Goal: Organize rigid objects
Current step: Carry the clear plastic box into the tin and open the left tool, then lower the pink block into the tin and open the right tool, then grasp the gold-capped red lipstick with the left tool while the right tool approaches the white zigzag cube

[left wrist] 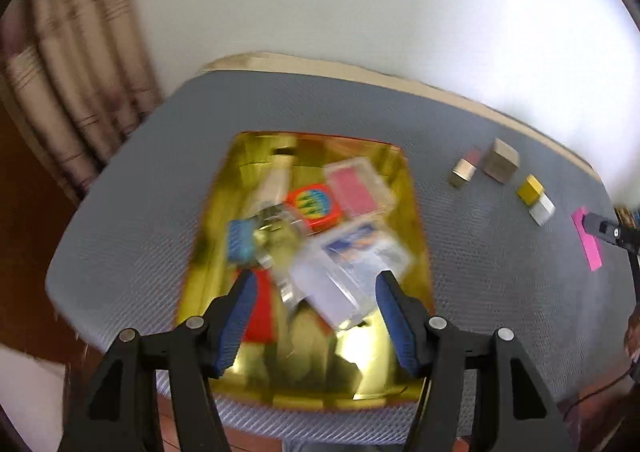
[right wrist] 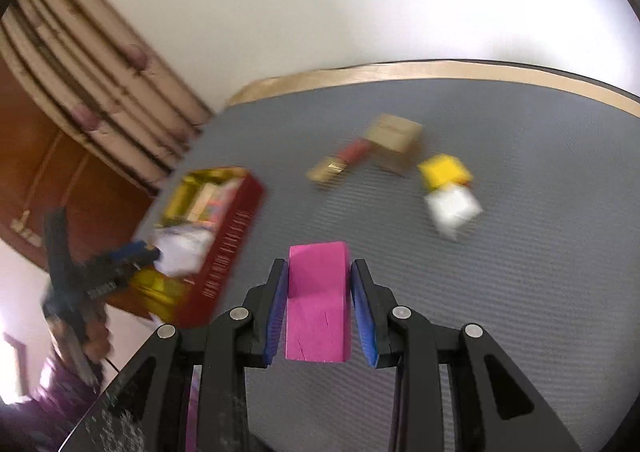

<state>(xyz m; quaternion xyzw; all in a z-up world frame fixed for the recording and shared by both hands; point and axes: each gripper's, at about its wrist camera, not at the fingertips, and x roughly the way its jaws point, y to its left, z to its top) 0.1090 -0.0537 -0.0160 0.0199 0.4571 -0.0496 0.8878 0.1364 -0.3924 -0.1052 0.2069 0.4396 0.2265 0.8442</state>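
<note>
A red box with a gold lining [left wrist: 208, 219] sits on the grey mat and holds several items: clear plastic cases [left wrist: 362, 187], a round orange tin [left wrist: 314, 203], a blue piece [left wrist: 240, 240]. My left gripper [left wrist: 314, 294] hangs open above the box, empty. My right gripper [right wrist: 319, 276] is closed on a pink block [right wrist: 318, 304] just above the mat; the block also shows in the left wrist view [left wrist: 586, 242]. The box also shows in the right wrist view [right wrist: 228, 248], at the left.
Loose on the mat: a gold and red tube [right wrist: 340, 161], a tan cardboard box [right wrist: 394, 137], a yellow cube [right wrist: 444, 169] and a white cube [right wrist: 452, 209]. A curtain [left wrist: 68, 91] hangs at the left. The table's wooden edge [right wrist: 400, 73] runs along the back.
</note>
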